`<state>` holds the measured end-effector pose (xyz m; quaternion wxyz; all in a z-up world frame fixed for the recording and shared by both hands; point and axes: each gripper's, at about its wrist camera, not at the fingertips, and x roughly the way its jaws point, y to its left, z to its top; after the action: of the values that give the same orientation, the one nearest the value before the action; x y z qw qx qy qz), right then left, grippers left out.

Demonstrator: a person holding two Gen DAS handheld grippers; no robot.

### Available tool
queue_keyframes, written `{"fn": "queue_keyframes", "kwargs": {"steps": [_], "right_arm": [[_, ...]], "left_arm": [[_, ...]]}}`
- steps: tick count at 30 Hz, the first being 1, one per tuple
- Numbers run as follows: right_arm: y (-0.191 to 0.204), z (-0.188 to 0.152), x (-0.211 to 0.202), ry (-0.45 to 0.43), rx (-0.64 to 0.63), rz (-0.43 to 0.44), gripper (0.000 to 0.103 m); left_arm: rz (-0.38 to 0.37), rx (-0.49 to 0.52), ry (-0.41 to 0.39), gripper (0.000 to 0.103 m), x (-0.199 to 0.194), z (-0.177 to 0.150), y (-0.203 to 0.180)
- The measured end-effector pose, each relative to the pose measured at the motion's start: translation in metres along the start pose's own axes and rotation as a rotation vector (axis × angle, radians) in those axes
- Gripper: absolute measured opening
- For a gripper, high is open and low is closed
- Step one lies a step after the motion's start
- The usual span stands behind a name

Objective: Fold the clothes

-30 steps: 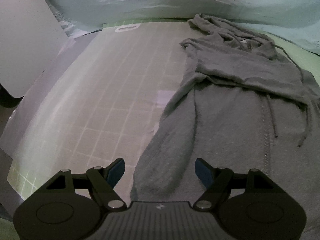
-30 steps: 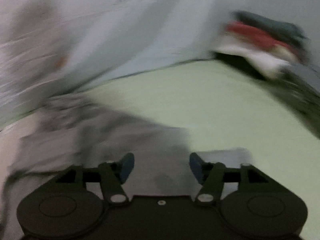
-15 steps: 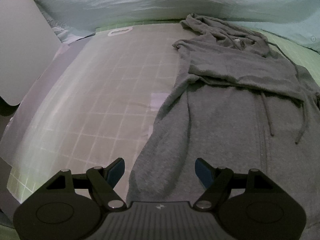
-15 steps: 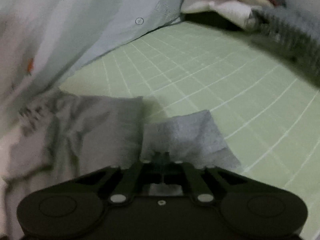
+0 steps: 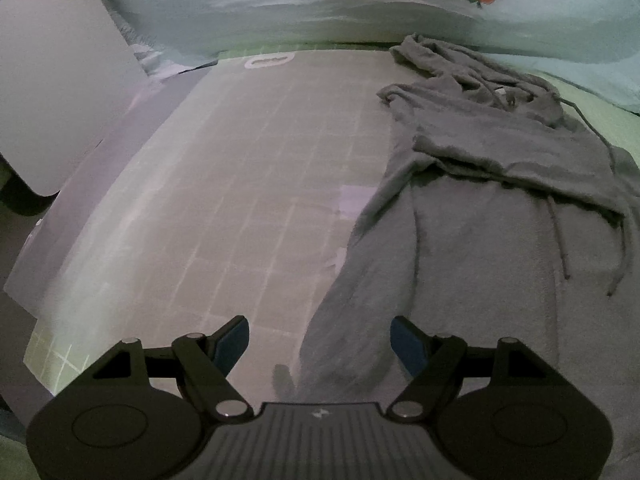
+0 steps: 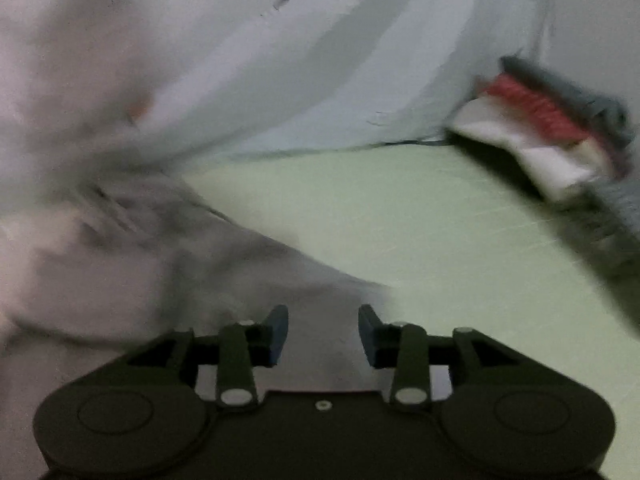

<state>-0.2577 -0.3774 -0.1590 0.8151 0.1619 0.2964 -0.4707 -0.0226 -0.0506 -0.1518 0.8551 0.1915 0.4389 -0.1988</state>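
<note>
The left gripper (image 5: 320, 344), fingers spread, hovers above the hoodie (image 5: 480, 240); pinch the sleeve at 12 o'clock. The right gripper (image 6: 323, 336), jaws just opening, holds nothing.

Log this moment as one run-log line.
left gripper: open above grey hoodie | right gripper: jaws just opening, nothing between | stage: sleeve released

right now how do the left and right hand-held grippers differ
The left hand-held gripper stands wide open over the edge of the grey hoodie; the right hand-held gripper is narrower, having just been opening. The left view is sharp, the right one blurred. Both have blue pads and pinch nothing.
</note>
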Motion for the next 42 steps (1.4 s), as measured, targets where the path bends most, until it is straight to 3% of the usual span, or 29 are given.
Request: {"fn": "queue_keyframes", "kwargs": {"steps": [4, 6, 16, 19, 20, 21, 22, 24, 25, 28, 31, 33, 36, 38, 40, 42], "right_arm": [[-0.039, -0.020, 0.013, 0.088, 0.160, -0.083, 0.040], [-0.043, -0.028, 0.022, 0.139, 0.154, -0.086, 0.042], [-0.047, -0.032, 0.024, 0.131, 0.240, -0.017, 0.073], [-0.041, -0.034, 0.029, 0.135, 0.179, -0.032, 0.076], [-0.038, -0.034, 0.031, 0.134, 0.146, -0.035, 0.075], [-0.035, -0.034, 0.031, 0.130, 0.117, -0.039, 0.062], [-0.035, -0.033, 0.031, 0.122, 0.101, -0.045, 0.038], [-0.038, -0.029, 0.030, 0.124, 0.106, -0.041, 0.013], [-0.042, -0.027, 0.030, 0.125, 0.139, -0.016, 0.008], [-0.049, -0.019, 0.019, 0.088, 0.255, 0.030, 0.007], [-0.038, 0.000, -0.002, 0.008, 0.316, 0.132, 0.007], [-0.015, 0.016, -0.017, -0.046, 0.303, 0.263, 0.007], [0.031, 0.030, -0.036, -0.071, 0.228, 0.530, 0.008], [0.058, 0.033, -0.046, -0.072, 0.182, 0.672, 0.016], [0.068, 0.032, -0.054, -0.086, 0.141, 0.670, 0.061], [0.056, 0.030, -0.053, -0.101, 0.135, 0.557, 0.077]], "left_arm": [[0.002, -0.007, 0.008, 0.079, 0.001, -0.002, 0.001], [-0.002, 0.002, 0.008, 0.079, 0.000, -0.002, -0.001], [-0.014, 0.026, -0.001, 0.079, 0.003, 0.001, -0.010], [-0.015, 0.023, 0.001, 0.079, 0.004, 0.002, -0.009], [-0.015, 0.022, 0.002, 0.079, 0.005, 0.003, -0.009], [-0.015, 0.020, 0.002, 0.079, 0.005, 0.003, -0.009], [-0.016, 0.019, 0.002, 0.079, 0.006, 0.004, -0.008], [-0.018, 0.016, -0.001, 0.079, 0.006, 0.005, -0.008], [-0.020, 0.016, -0.002, 0.079, 0.007, 0.005, -0.007], [-0.024, 0.018, -0.005, 0.079, 0.008, 0.006, -0.006], [-0.026, 0.021, -0.005, 0.079, 0.009, 0.008, -0.005], [-0.027, 0.021, -0.003, 0.079, 0.011, 0.009, -0.006], [-0.033, 0.023, 0.001, 0.079, 0.013, 0.011, -0.009], [-0.035, 0.030, -0.003, 0.079, 0.013, 0.013, -0.012], [-0.041, 0.039, -0.012, 0.079, 0.012, 0.015, -0.014], [-0.050, 0.040, -0.016, 0.079, 0.012, 0.017, -0.017]]}}
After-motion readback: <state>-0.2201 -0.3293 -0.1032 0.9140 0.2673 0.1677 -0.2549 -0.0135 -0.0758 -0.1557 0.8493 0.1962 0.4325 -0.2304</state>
